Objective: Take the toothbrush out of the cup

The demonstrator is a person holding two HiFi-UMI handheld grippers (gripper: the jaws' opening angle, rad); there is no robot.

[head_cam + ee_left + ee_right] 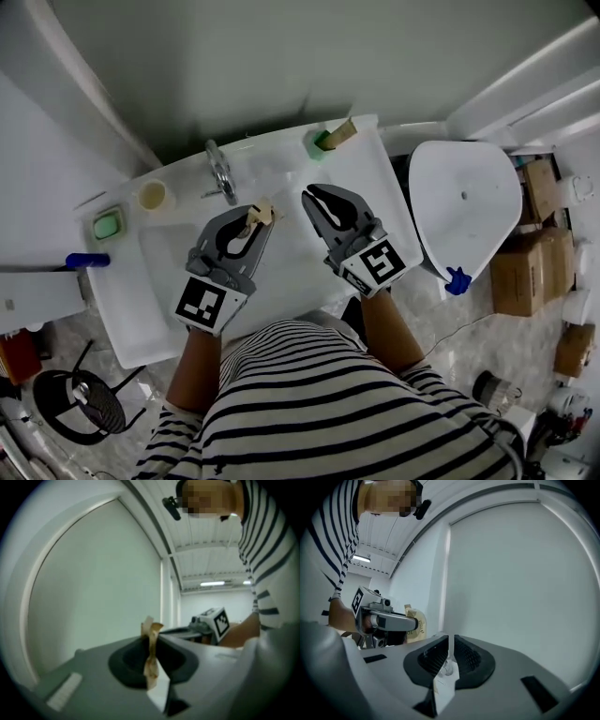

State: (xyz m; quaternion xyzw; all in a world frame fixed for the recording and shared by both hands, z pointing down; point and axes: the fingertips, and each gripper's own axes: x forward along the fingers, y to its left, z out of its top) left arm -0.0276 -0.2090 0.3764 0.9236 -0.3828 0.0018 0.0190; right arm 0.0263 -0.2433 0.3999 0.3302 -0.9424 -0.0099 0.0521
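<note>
Fingers (352, 217) over white bathroom sink (169, 255)

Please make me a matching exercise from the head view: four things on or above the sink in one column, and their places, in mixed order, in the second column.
Things:
1. green soap
2. beige cup
3. brown paper packet
4. green container

Places:
A. in the left gripper's jaws
B. at the far right corner of the sink
C. just left of the faucet
D. farthest left on the sink

Pairs: 1-D, 2-C, 3-A, 4-B.
</note>
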